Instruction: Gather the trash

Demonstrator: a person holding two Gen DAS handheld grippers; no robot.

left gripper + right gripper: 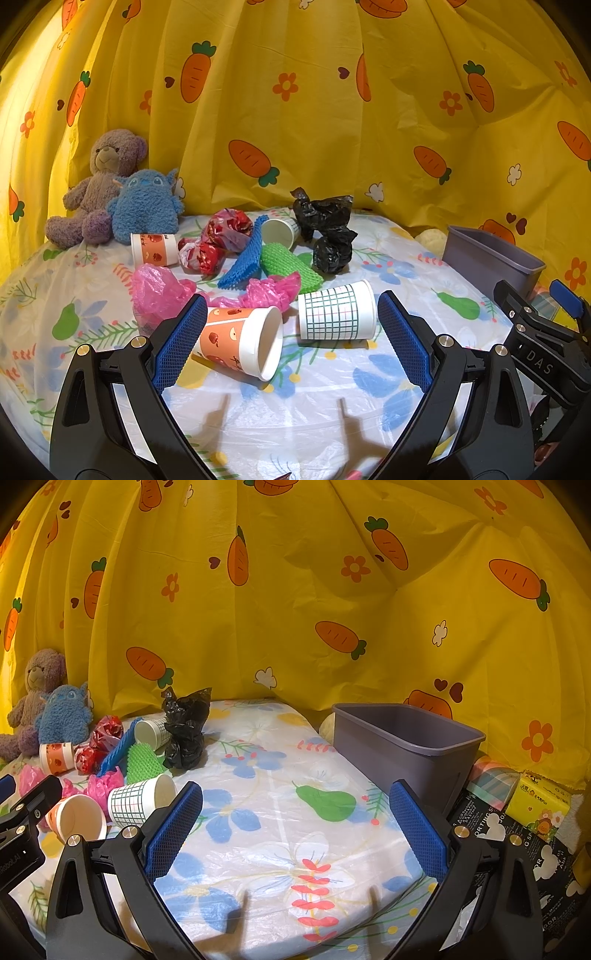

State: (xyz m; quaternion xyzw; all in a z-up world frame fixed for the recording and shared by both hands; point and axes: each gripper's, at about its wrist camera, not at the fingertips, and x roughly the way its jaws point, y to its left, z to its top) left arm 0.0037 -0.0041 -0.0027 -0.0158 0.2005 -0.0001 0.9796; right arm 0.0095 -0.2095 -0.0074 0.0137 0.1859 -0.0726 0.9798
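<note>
Table (pixel 280 849) under floral plastic cover, yellow curtain (pixel 332 110) behind.
Grey bin (pixel 406 746) at table's right edge, looks empty; likely destination for trash.
Trash pile on left half: black bag (pixel 327 229), pink bag (pixel 159 291), checked cup (pixel 336 314) and orange cup (pixel 240 341) lying on sides.
Left gripper (pixel 290 332) wide, holding nothing, fingers straddling both near cups; judged lined up for first pick.
Right gripper (pixel 295 827) wide, holding nothing, over bare cover near bin.
</note>
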